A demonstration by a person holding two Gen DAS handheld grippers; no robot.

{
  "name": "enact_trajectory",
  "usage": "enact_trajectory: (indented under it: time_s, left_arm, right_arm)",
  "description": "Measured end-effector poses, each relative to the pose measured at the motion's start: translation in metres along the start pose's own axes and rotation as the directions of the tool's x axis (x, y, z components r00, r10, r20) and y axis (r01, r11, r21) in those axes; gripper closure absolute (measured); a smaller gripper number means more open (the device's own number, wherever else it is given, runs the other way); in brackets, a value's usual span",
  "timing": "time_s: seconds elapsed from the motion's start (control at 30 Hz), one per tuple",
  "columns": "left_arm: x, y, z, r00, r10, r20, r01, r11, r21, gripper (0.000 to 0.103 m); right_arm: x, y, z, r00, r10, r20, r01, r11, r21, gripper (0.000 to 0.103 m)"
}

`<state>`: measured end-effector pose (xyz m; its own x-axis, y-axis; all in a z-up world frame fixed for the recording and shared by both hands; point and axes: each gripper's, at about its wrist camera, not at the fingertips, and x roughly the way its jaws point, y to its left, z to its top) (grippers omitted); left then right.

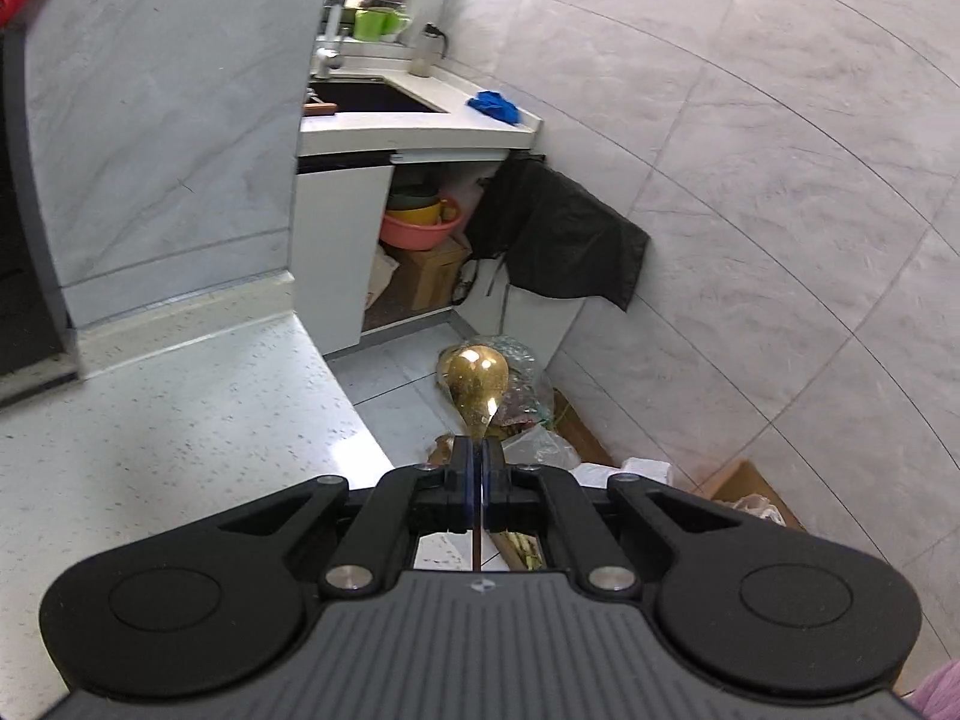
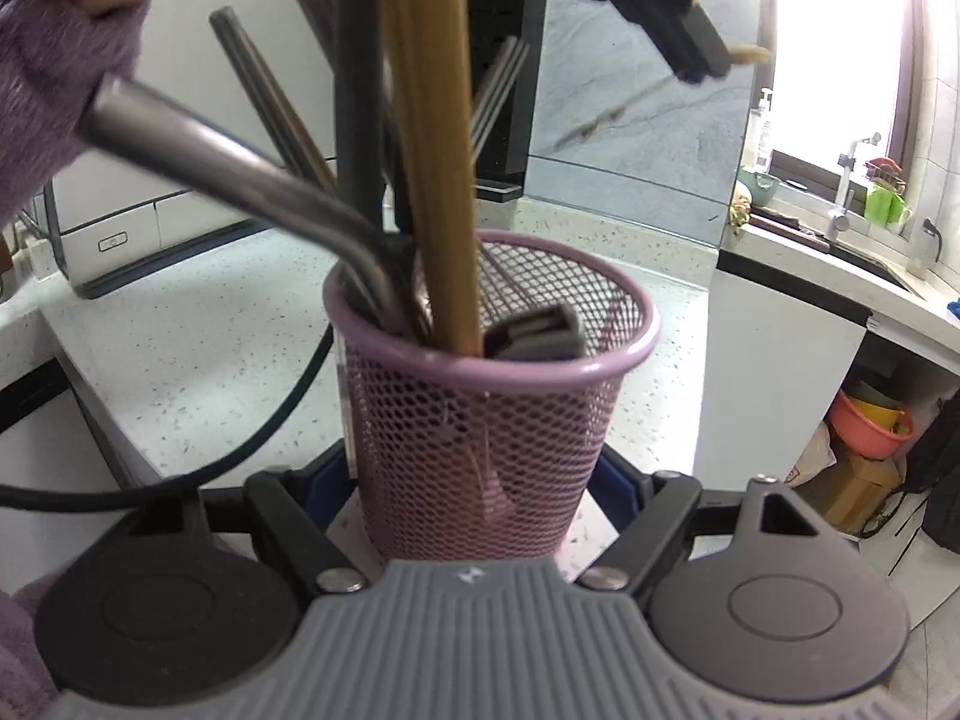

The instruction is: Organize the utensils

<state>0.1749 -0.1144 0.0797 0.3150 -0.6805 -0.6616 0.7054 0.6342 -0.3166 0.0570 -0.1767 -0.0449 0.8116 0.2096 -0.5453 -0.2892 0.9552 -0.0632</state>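
My left gripper (image 1: 478, 450) is shut on the thin handle of a gold spoon (image 1: 477, 375), held in the air past the counter's edge with its bowl pointing away. In the right wrist view that gripper (image 2: 711, 63) hangs at the top right, above the holder, with the spoon (image 2: 750, 51) sticking out of it. My right gripper (image 2: 477, 480) clasps a pink mesh utensil holder (image 2: 480, 438) standing on the counter, its blue pads against both sides. In the holder stand long gold handles (image 2: 426, 150), a bent steel handle (image 2: 240, 168), a fork (image 2: 498, 96) and a grey tool (image 2: 534, 333).
The speckled white counter (image 1: 180, 420) ends just left of the spoon; below it the floor holds bags and cardboard boxes (image 1: 540, 420). A black cable (image 2: 270, 420) curls left of the holder. A sink counter (image 2: 840, 276) and an open cabinet with coloured basins (image 2: 870, 420) lie to the right. A purple sleeve (image 2: 42, 90) is at upper left.
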Motion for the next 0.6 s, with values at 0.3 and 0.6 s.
enact_trajectory:
  time_s: [0.3,0.6]
  left_arm:
    - [0.016,0.007,-0.031,0.998,-0.059,-0.014,0.059,0.998,-0.003,0.101]
    - [-0.003,-0.001,-0.066,0.999,-0.016,0.028,0.013,0.994,0.104,0.1]
  right_arm:
    - [-0.004,0.0,-0.004,1.0,0.01,0.011,-0.01,1.0,-0.002,0.023]
    - [-0.004,-0.008,-0.005,1.0,0.022,0.012,-0.022,1.0,0.009,0.023]
